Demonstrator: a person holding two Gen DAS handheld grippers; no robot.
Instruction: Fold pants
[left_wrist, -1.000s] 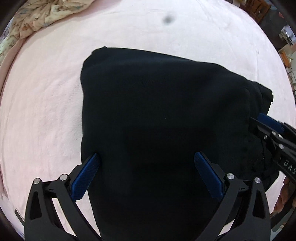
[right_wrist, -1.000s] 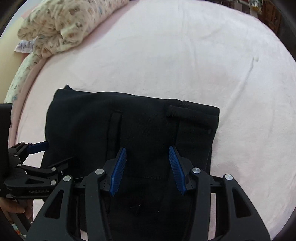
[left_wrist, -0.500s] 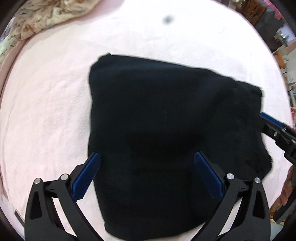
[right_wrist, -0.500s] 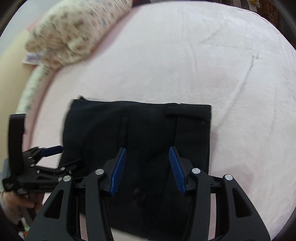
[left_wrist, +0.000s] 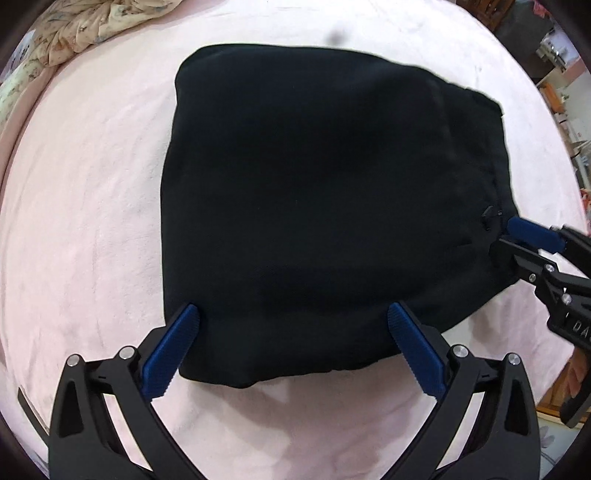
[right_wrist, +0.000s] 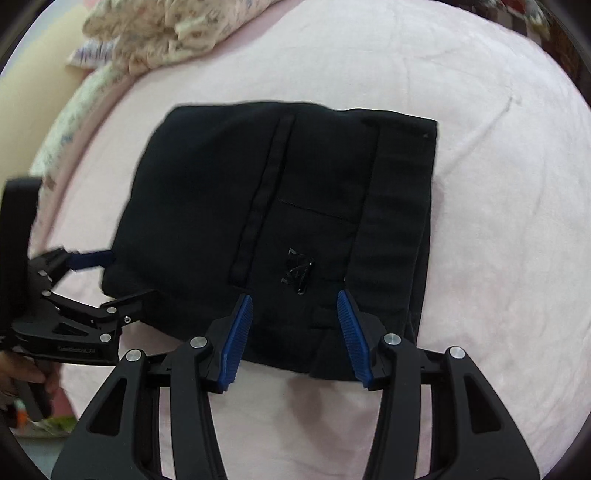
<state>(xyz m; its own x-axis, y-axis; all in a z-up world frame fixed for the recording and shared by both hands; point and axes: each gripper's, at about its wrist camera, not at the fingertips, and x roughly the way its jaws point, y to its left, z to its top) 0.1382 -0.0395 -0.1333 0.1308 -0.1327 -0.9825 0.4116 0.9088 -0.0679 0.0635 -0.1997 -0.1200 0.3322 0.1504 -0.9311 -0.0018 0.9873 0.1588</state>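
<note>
Pink bed (left_wrist: 92, 229) carries black pants (left_wrist: 314, 206), folded into a flat block, floral quilt (right_wrist: 159, 33) beyond them. Left hand-held gripper (left_wrist: 291, 334) spread wide, empty, above the block's near edge. Right hand-held gripper (right_wrist: 295, 314) also released, tips over the near waistband end, grasping nothing.

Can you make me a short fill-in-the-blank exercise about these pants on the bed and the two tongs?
1. The folded pants are ____ in colour.
2. They lie on a ____ blanket.
3. The jaws of the left tongs stand ____, holding nothing.
4. The right tongs have ____ ribbed pads on their fingers.

Missing words: black; pink; open; blue
</note>
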